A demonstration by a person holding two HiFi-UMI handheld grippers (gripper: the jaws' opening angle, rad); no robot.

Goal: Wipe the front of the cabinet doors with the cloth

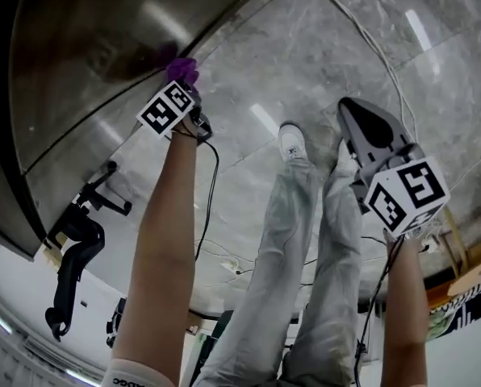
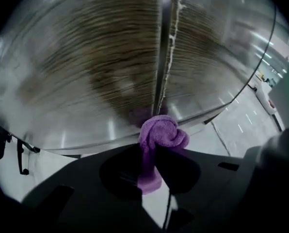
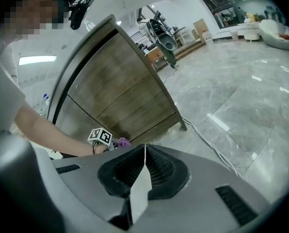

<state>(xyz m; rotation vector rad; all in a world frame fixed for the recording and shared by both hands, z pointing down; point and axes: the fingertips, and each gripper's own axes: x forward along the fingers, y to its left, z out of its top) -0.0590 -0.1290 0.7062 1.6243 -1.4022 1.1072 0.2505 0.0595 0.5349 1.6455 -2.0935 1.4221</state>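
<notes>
step: wiping, low down | left gripper [image 2: 155,147] jaws pinching purple cloth [image 2: 160,131] at cabinet door [image 2: 96,67]; right gripper [image 3: 144,149] jaws pressed together, empty | next: sweep cloth along panel with steady pressure

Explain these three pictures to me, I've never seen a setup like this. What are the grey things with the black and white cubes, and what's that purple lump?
There is no robot here: a person holds a two-jaw gripper in each hand. The head view comes from a camera on the person's head, looking down past their arms and legs to the marble floor. The other two views come from cameras riding on the grippers. The left gripper is shut on a bunched purple cloth, right up at the wooden cabinet door. The right gripper is shut and empty, held out over the floor. The patterned cubes are part of the grippers.
</notes>
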